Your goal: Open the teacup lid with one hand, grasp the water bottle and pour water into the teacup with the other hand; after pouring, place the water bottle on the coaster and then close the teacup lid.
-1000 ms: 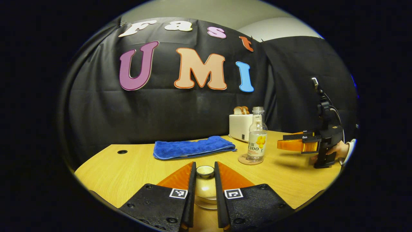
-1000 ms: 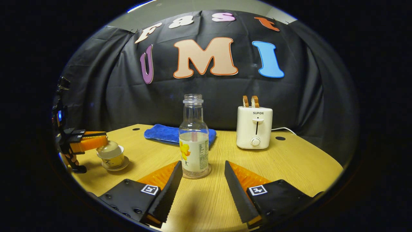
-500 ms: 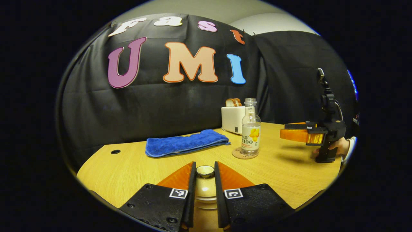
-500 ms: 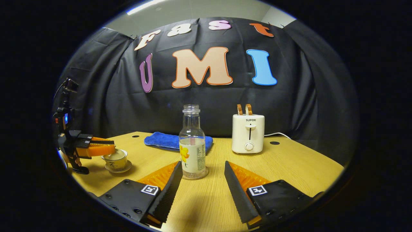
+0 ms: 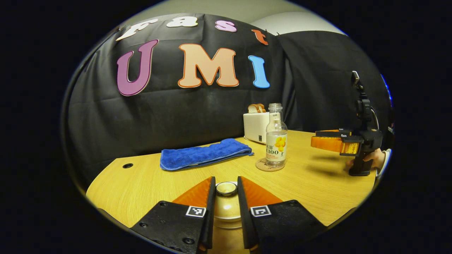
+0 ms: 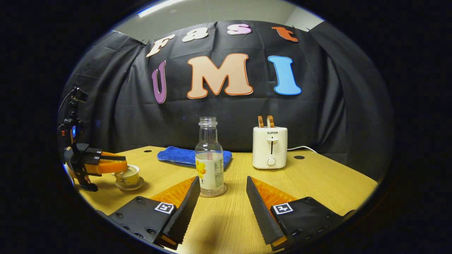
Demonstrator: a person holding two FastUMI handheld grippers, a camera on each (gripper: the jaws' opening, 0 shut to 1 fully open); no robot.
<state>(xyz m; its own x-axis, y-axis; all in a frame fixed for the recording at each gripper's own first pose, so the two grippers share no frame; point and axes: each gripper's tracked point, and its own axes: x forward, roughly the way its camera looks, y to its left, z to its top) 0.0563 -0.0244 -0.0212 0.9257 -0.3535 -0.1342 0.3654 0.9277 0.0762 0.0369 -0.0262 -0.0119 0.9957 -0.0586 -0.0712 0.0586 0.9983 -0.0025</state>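
Observation:
The teacup lid (image 5: 226, 208) rests on the teacup (image 6: 127, 179), which stands on its saucer at the table's left. My left gripper (image 5: 226, 178) straddles the lid's knob (image 5: 226, 188); its fingers stand slightly apart from the knob, narrowly open. The right gripper view shows that gripper (image 6: 122, 164) level over the cup. The water bottle (image 6: 210, 158), uncapped and part full, stands upright on the round coaster (image 5: 269, 166). My right gripper (image 6: 222, 180) is open just behind the bottle, touching nothing. In the left gripper view it (image 5: 317, 143) hovers right of the bottle (image 5: 275, 141), held by a hand.
A folded blue towel (image 6: 192, 155) lies at the back of the wooden table (image 6: 310, 180). A white toaster (image 6: 270, 148) with bread slices stands back right, its cord trailing right. Cable holes sit near the table's far corners.
The lid has come down from its lifted, tilted pose onto the cup, and my left fingers have widened a little around the knob. My right gripper has backed away from the bottle.

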